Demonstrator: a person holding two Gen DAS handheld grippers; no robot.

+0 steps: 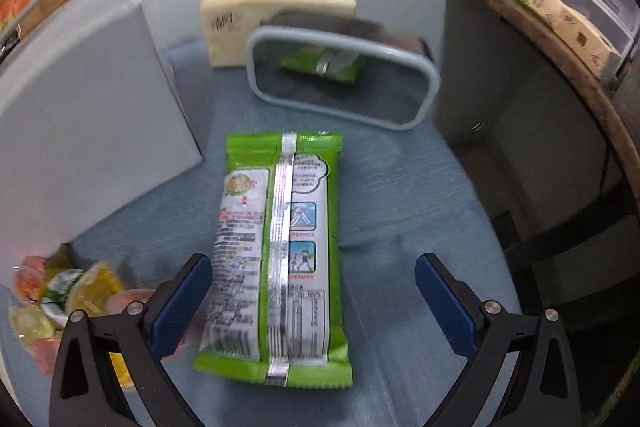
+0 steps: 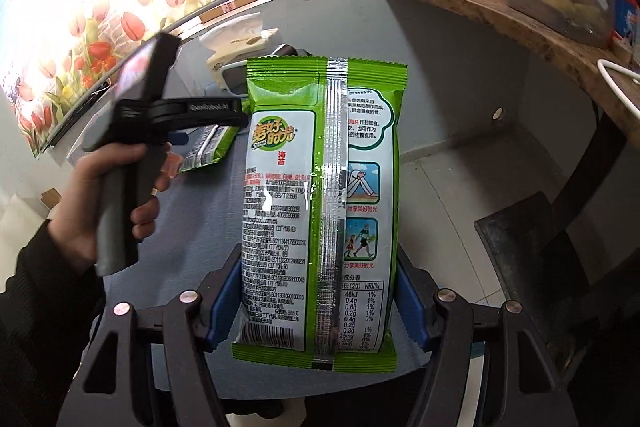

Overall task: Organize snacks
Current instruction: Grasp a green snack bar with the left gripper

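In the left wrist view, a heap of small coloured snack cups [image 1: 68, 299] lies at eight o'clock near the picture's rim, just outside the left gripper [image 1: 314, 293], whose blue pads stand wide apart with nothing pressed between them. A white box [image 1: 92, 107] stands at ten o'clock, its near edge close to the green seaweed packet [image 1: 276, 255] that lies flat, seam up, on the blue cloth [image 1: 400, 227]; its lower end reaches between the open fingers, with bare cloth to its right, toward three o'clock. At twelve o'clock a grey-rimmed bin [image 1: 344, 107] holds a second green packet [image 1: 320, 65], a cream tissue pack [image 1: 240, 23] just behind it. In the right wrist view, the left hand [image 2: 92, 203] holds its tool at nine o'clock over the cloth. The right gripper [image 2: 318, 301] clamps a third packet [image 2: 320, 187] by its lower sides, lifted above the table, whose curved edge runs at five o'clock over tiled floor. Three green packets are seen in all, one bin, one white box.
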